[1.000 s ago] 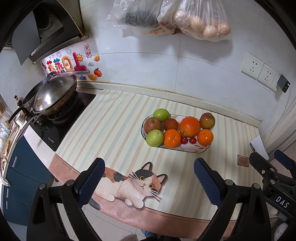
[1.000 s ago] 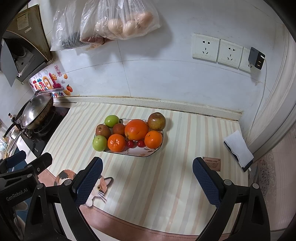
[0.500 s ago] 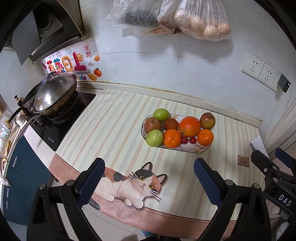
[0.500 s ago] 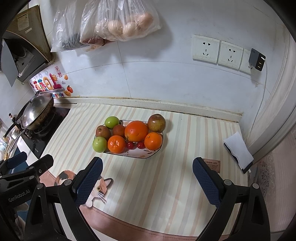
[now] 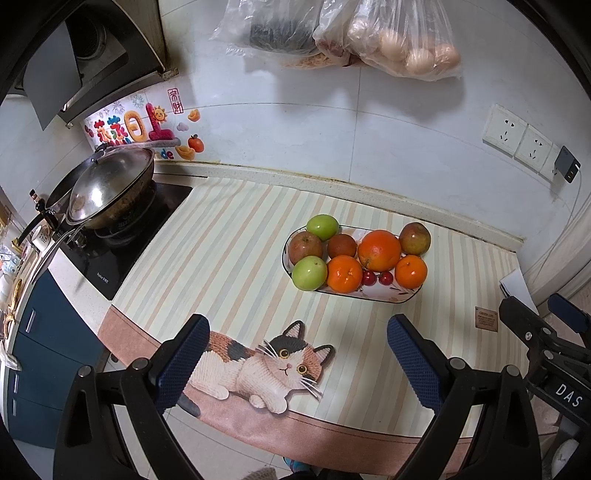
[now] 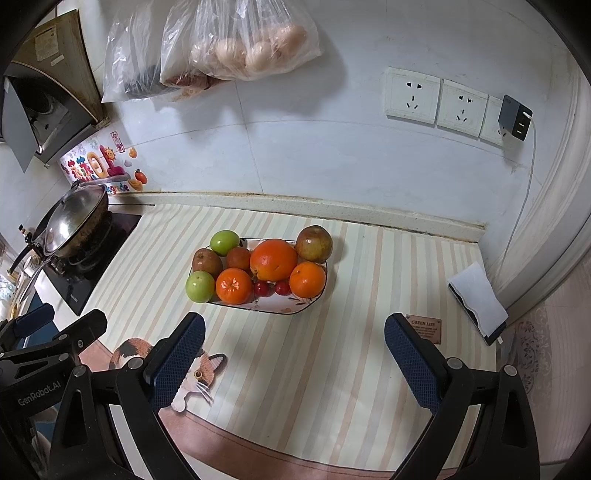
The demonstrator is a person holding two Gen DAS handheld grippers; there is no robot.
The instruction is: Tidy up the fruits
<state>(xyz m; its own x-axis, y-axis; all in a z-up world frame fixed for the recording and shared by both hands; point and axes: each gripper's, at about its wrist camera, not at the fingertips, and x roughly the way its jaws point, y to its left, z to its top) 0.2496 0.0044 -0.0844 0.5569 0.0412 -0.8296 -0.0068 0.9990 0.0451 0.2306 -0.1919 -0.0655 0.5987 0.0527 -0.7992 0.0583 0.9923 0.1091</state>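
Note:
An oval white plate (image 5: 373,294) (image 6: 273,307) on the striped counter mat holds several fruits: a big orange (image 5: 379,250) (image 6: 273,259), two mandarins (image 5: 344,274) (image 6: 233,285), two green apples (image 5: 309,273) (image 6: 200,286), reddish apples (image 5: 305,247) (image 6: 314,243) and two cherries (image 5: 376,278) (image 6: 272,288). My left gripper (image 5: 297,354) is open and empty, hovering near the counter's front edge, well short of the plate. My right gripper (image 6: 293,350) is open and empty, also short of the plate; its body shows at the left wrist view's right edge (image 5: 543,339).
A wok with lid (image 5: 107,188) (image 6: 74,225) sits on the stove at left. Plastic bags (image 5: 369,33) (image 6: 229,44) hang on the wall. A white notebook (image 6: 478,297) and a small brown label (image 6: 424,328) lie at right. A cat print (image 5: 258,365) marks the mat's front.
Both grippers have drifted very slightly; the plate and fruits have not moved. The right gripper's body has slid a little rightward in the left wrist view.

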